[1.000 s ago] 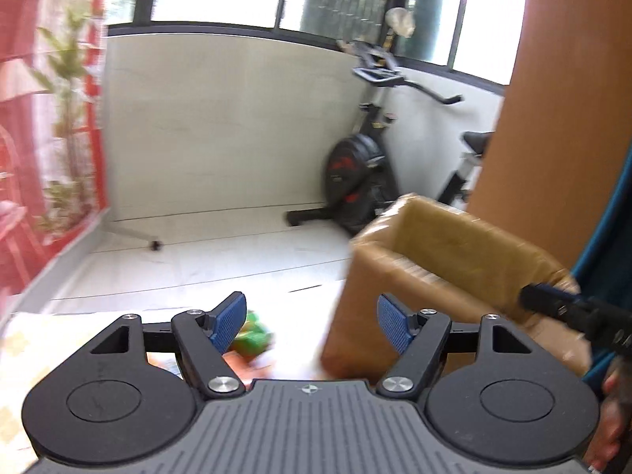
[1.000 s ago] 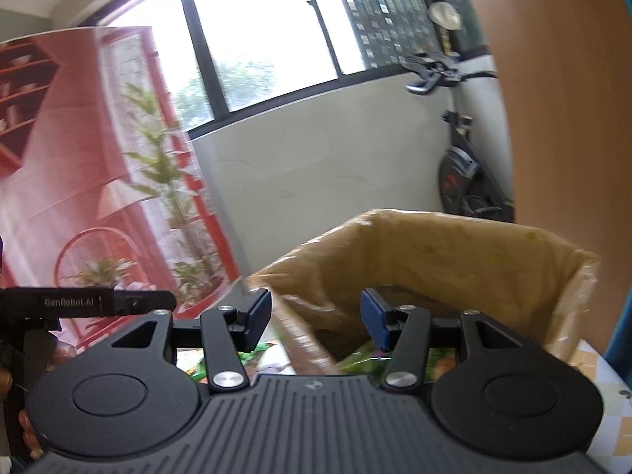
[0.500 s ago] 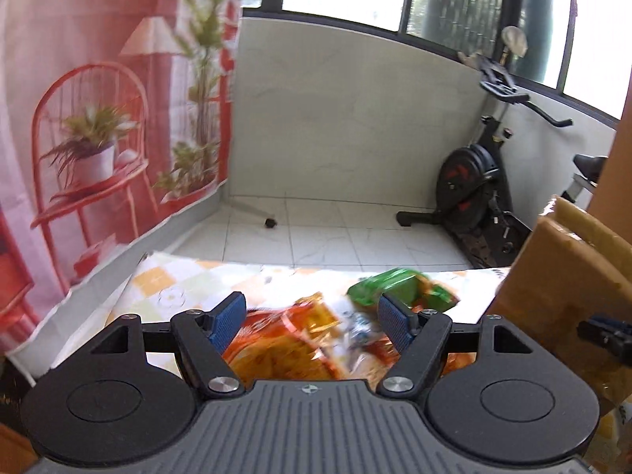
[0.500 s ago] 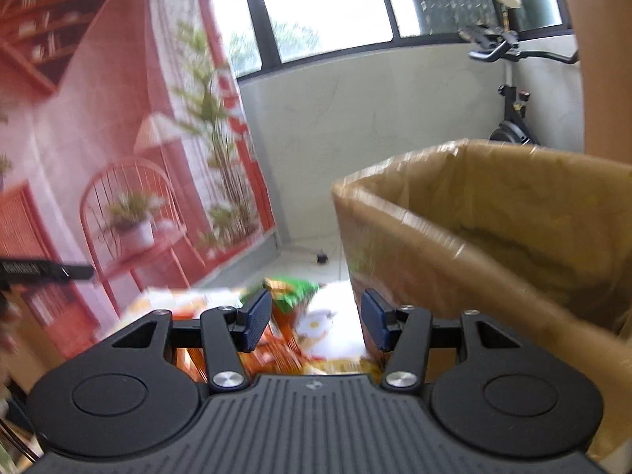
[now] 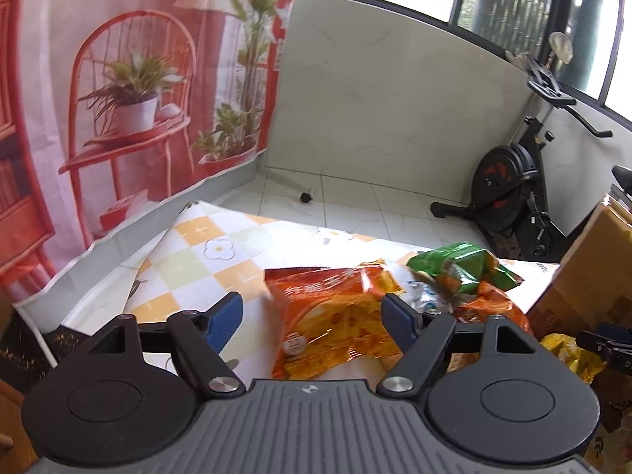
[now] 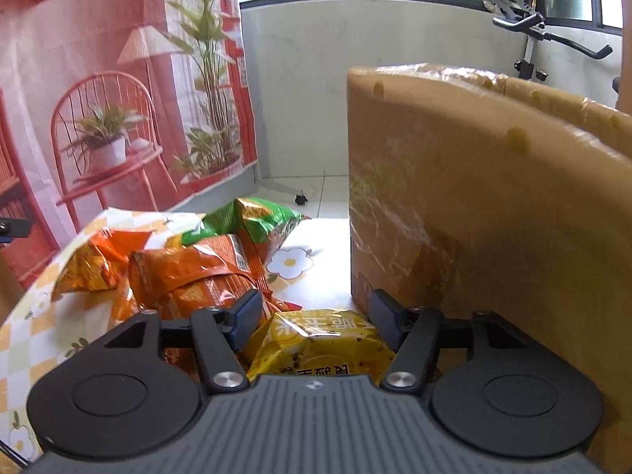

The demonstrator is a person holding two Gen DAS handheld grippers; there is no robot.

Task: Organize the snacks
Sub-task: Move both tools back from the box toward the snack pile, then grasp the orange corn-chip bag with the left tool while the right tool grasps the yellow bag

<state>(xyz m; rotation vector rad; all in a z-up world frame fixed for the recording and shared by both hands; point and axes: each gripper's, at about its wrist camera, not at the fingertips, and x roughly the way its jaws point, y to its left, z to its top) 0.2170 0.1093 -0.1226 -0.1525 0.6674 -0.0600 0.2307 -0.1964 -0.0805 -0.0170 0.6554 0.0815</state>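
Note:
Snack bags lie in a heap on a checked tablecloth (image 5: 189,260). In the left wrist view my left gripper (image 5: 312,318) hangs over an orange chip bag (image 5: 331,316); its jaws are opening and the pads do not touch the bag. A green bag (image 5: 462,266) lies beyond it. In the right wrist view my right gripper (image 6: 312,318) is low over a yellow bag (image 6: 316,339), jaws opening, pads clear of it. Orange bags (image 6: 185,276) and the green bag (image 6: 256,221) lie to its left. A tall cardboard box (image 6: 474,205) stands right beside it.
A printed red backdrop (image 5: 98,98) hangs behind the table on the left. An exercise bike (image 5: 513,181) stands on the tiled floor by the far wall. The box's corner (image 5: 592,268) rises at the right edge of the left wrist view, with the other gripper's tip (image 5: 608,341) below it.
Both grippers have swung away from the box and come down over the snack heap. Both sets of jaws stand wider than before.

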